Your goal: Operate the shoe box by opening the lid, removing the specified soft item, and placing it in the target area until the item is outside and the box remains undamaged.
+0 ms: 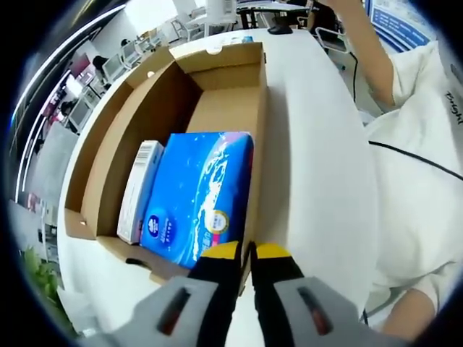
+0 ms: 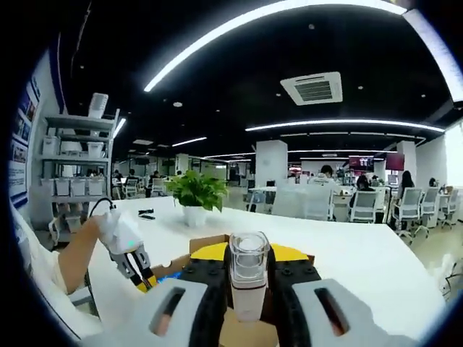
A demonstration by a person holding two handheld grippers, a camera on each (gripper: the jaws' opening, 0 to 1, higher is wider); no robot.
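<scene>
**Lid open, soft pack not yet lifted**

In my left gripper view the shoe box sits open on the white counter, a white carton left of the blue soft pack. My left tongs, together and empty, hover at the box's near wall. Right tongs clamp a clear bottle. Next, I judge: spread left, dip onto pack.

White table carries open shoe box; potted plant stands further along
</scene>
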